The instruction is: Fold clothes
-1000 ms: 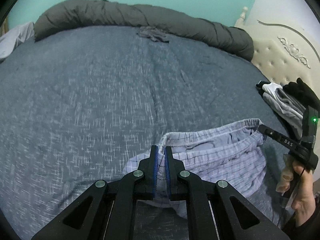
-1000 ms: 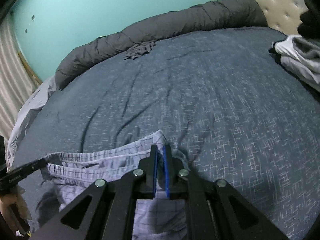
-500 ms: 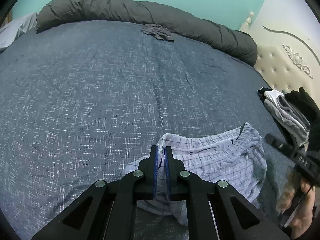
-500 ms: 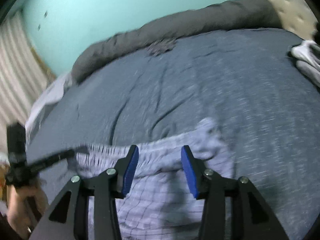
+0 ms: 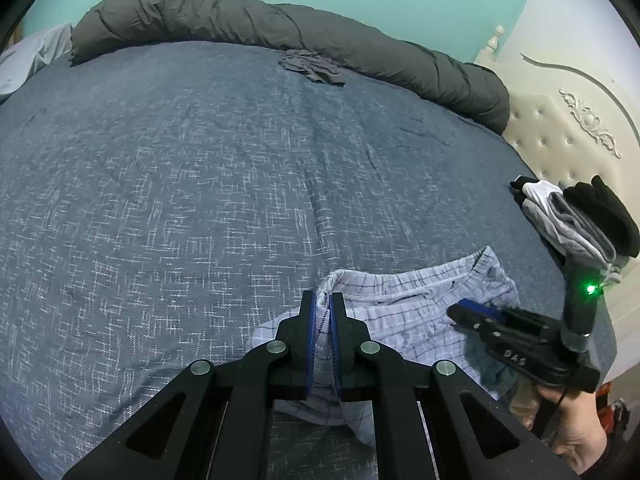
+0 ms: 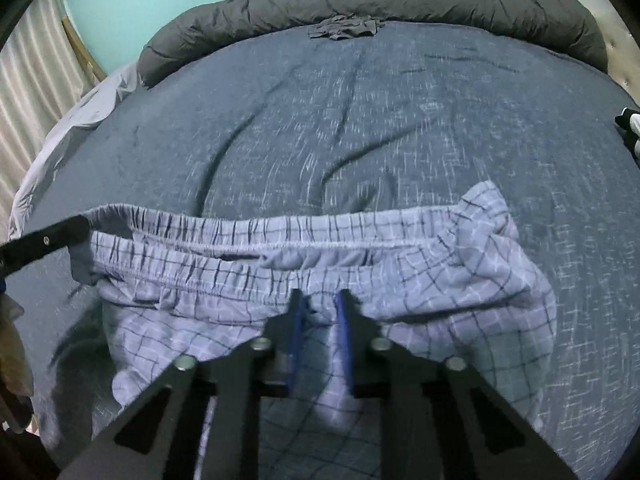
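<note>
Pale blue checked shorts (image 5: pixel 420 308) lie on the dark blue bed cover (image 5: pixel 200 180), waistband away from me. My left gripper (image 5: pixel 321 300) is shut on the waistband's left end, cloth pinched between its blue pads. In the right wrist view the shorts (image 6: pixel 440 280) spread wide, and the left gripper (image 6: pixel 76 228) shows at the waistband's left end. My right gripper (image 6: pixel 319 308) sits at the middle of the waistband's near edge. Its jaws are closing, with a fold of cloth between the pads. In the left wrist view the right gripper (image 5: pixel 460 312) rests on the shorts, held by a hand.
A rolled dark grey duvet (image 5: pixel 280 28) runs along the far side of the bed, with a small grey garment (image 5: pixel 312 66) in front of it. A stack of folded clothes (image 5: pixel 576 220) lies at the right by the cream headboard (image 5: pixel 560 132). Curtains (image 6: pixel 32 80) hang at the left.
My right gripper let go of the waistband's right end, opened, moved left to the middle of the waistband and closed there. The released corner now lies slack. The left gripper kept its hold.
</note>
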